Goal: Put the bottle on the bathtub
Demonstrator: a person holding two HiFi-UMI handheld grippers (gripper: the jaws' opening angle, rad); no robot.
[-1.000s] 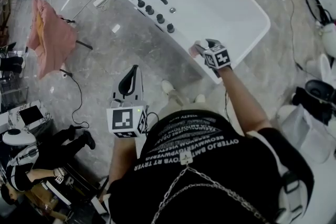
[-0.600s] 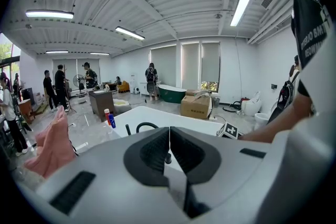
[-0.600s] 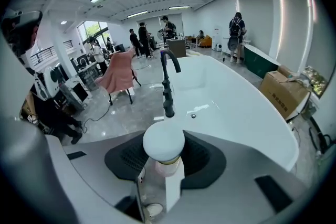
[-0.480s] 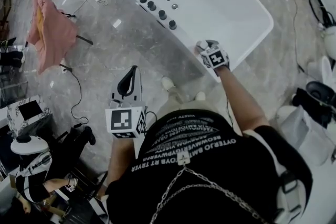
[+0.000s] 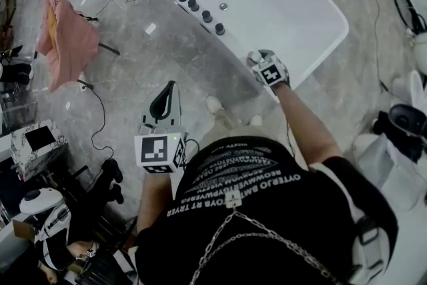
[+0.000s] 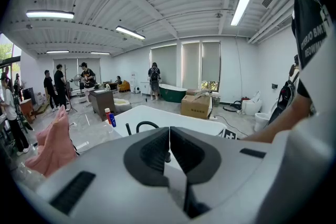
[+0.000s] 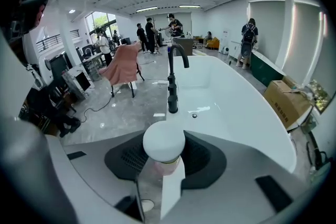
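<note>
Bottle point(image 7: 164, 145), white cap up, is sitting clamped between the wide-spread jaws of the right gripper point(image 5: 259, 62). The bathtub's rim point(image 7: 185, 115) is lying right beneath those jaws, with the taps point(image 7: 172, 103) farther ahead. The bottle's long axis is standing roughly upright; whether its base is touching the rim, I cannot tell. The left gripper point(image 6: 169, 150), jaws together and empty, is hanging well back.

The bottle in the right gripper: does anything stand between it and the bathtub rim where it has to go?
Nothing visible does. The right gripper holds the bottle over a bare stretch of the bathtub rim; the black knobs and the faucet stand farther along it.
</note>
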